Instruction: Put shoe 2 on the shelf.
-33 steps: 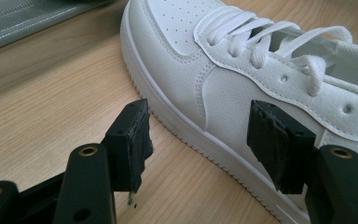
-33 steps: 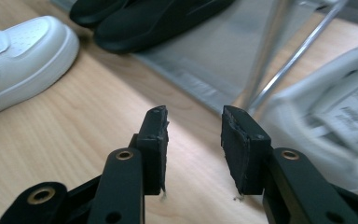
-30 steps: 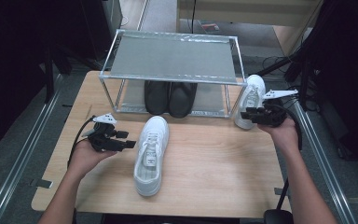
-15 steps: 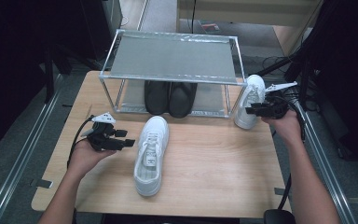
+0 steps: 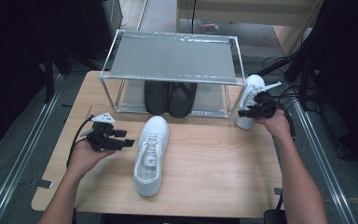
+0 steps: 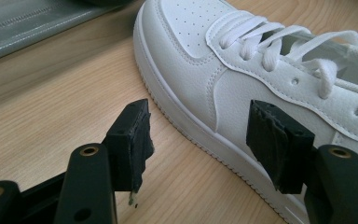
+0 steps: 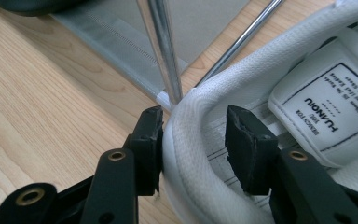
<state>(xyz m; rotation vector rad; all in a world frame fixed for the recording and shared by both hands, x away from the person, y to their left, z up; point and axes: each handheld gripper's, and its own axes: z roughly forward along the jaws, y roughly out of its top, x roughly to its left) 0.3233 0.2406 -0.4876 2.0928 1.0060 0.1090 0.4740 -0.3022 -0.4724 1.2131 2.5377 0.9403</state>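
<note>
A white sneaker (image 5: 151, 154) lies in the middle of the wooden table (image 5: 214, 182), toe towards the rack. My left gripper (image 5: 127, 142) rests open just to its left; in the left gripper view its jaws (image 6: 198, 133) stand apart with the sneaker's side (image 6: 242, 70) right in front of them, untouched. The second white sneaker (image 5: 248, 95) stands on end beside the rack's right front post. My right gripper (image 5: 253, 111) straddles its padded heel collar (image 7: 191, 140). Its jaws have just been opening, and the collar sits loosely between the pads.
A metal shoe rack (image 5: 172, 58) stands at the back of the table, with a pair of black shoes (image 5: 170, 97) on its lower shelf. Its chrome post (image 7: 163, 46) is right next to the right-hand sneaker. Cables hang off the table's right edge.
My right hand has carried the sneaker down and slightly forward, so it now stands lower by the rack post. The left hand and the middle sneaker have not moved.
</note>
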